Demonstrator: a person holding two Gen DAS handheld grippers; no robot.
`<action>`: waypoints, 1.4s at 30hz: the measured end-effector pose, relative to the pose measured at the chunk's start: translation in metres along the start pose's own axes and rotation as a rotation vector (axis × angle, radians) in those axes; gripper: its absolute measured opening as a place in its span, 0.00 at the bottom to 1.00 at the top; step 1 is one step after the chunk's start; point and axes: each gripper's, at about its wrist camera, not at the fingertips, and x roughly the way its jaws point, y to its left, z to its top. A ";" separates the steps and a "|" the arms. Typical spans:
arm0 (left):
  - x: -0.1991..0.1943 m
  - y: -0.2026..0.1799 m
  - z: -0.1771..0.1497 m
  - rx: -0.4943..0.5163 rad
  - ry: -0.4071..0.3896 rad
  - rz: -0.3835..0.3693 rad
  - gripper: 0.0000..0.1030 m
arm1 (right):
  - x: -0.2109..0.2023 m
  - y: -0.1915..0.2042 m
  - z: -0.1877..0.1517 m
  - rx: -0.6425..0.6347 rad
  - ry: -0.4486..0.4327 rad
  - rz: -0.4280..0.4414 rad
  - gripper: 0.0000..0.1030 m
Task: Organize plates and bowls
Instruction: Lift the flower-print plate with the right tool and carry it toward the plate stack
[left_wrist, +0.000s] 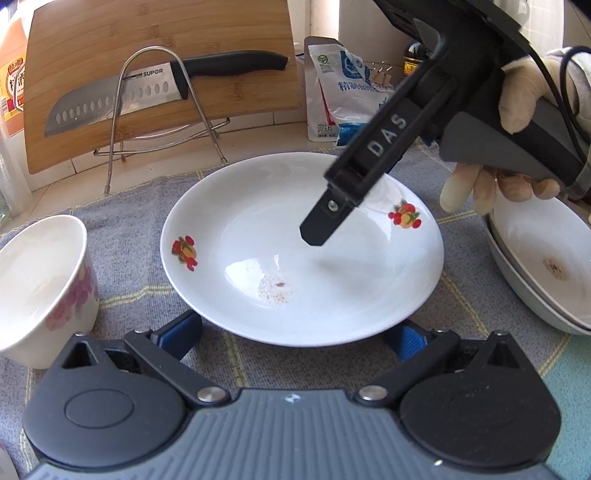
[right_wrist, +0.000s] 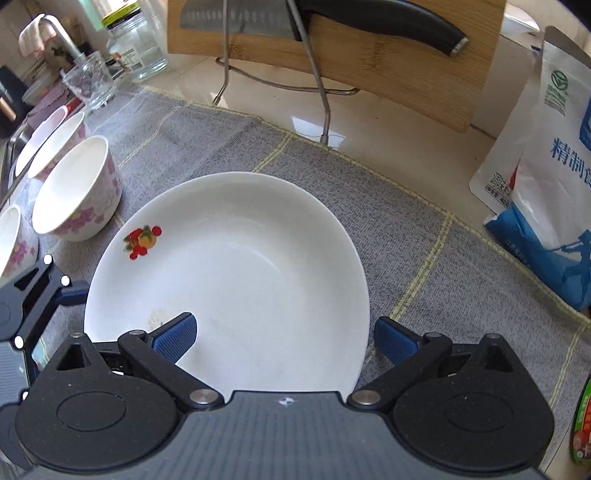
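desk (right_wrist: 388, 144): pale stone top, mostly covered by grey cloth (right_wrist: 424, 280) with yellow grid lines.
cutting board (left_wrist: 147, 66): bamboo, stood upright at the back behind a wire rack (left_wrist: 155, 110); knife (left_wrist: 122, 99) rested across the rack.
plate (left_wrist: 303, 258): white, deep, 2 fruit decals on its rim, some crumbs inside; sat flat on the cloth, centre of both views.
stacked dishes (left_wrist: 543, 266): 2 white dishes nested, just right of the plate in left wrist view, brown stain inside the top one.
salt bag (right_wrist: 546, 177): white and blue, behind and right of the plate, on the bare desk.
bowls (right_wrist: 77, 192): white with pink flowers, several in a row left of the plate; nearest one just beside the rim, apart from it.
glass jar (right_wrist: 136, 48): clear, far left back, next to a drinking glass (right_wrist: 90, 83).
left tongs (left_wrist: 295, 332): wide apart, blue pads either side of the plate's near rim, holding nothing.
right tongs (right_wrist: 284, 336): wide apart, 1 pad over the plate's inside, 1 outside the rim, nothing clamped; seen from left wrist as a black finger hovering above the plate, gloved hand (left_wrist: 517, 103) on its grip.
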 end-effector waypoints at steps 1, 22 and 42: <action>0.000 0.001 0.001 0.002 0.000 -0.002 1.00 | 0.000 0.002 -0.002 -0.026 -0.001 -0.004 1.00; 0.000 0.000 0.001 0.010 -0.007 -0.013 1.00 | 0.002 -0.021 0.023 0.034 -0.056 0.119 1.00; 0.000 0.001 0.003 0.037 -0.014 -0.034 1.00 | -0.003 -0.020 0.039 -0.049 0.062 0.256 1.00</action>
